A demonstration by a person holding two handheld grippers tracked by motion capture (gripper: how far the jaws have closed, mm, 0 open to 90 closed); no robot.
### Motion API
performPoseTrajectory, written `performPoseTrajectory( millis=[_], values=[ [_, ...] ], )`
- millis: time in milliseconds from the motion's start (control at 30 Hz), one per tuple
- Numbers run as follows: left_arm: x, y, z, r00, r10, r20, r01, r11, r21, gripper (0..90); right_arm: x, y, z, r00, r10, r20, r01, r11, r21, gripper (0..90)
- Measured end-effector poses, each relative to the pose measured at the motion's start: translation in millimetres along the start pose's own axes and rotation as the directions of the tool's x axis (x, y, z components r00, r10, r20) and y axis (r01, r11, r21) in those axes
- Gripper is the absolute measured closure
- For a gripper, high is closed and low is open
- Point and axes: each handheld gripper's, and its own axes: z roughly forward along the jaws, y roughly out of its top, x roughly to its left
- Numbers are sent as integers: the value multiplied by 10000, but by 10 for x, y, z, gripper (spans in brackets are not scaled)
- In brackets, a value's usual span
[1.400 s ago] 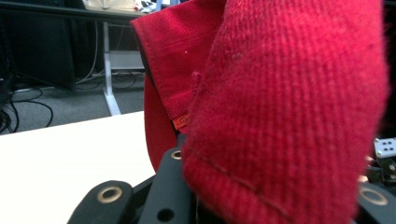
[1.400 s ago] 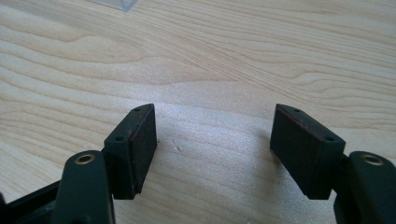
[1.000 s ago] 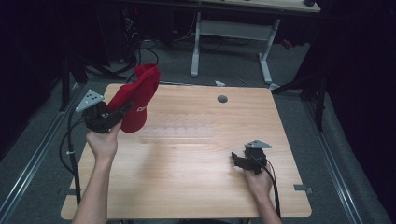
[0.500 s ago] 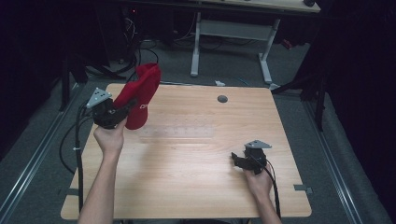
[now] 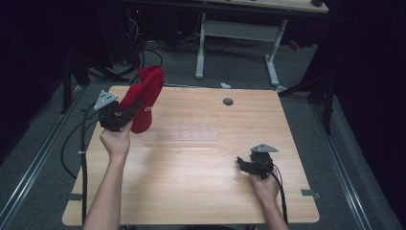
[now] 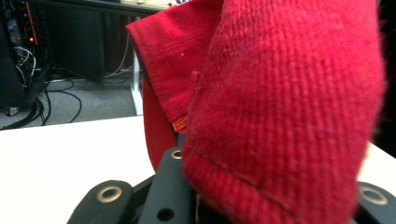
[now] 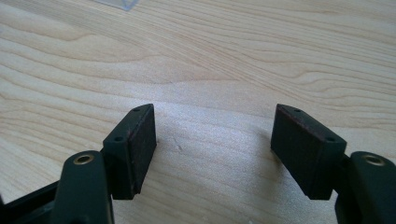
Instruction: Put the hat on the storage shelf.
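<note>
— At upper left of the high view, what do the left tongs (image 5: 130, 109) hold?
— A red knit beanie (image 5: 146, 96), pinched and lifted above the counter (image 5: 201, 158) edge.
— And lower right?
— The right tongs (image 5: 242, 164) rest low on the wood, jaws spread, nothing between them.

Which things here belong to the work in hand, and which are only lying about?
In the work: red knitted cloth, gripped by the left gripper; right gripper, open above the table.

Lying about: dark round disc; white scrap at the far edge.
</note>
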Motion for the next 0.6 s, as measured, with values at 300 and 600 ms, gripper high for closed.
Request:
performPoseTrajectory(
  millis=[300,600],
  values=[
    [47,-60,7,9997,-180,-134,179,9998,-34,802,1,0,0,10000,-15,-14,15,10000,-2,310],
    [18,-135,45,9998,-135,-136,135,9999,-42,802,2,-1,0,10000,-17,-17,17,10000,-2,310]
  ],
)
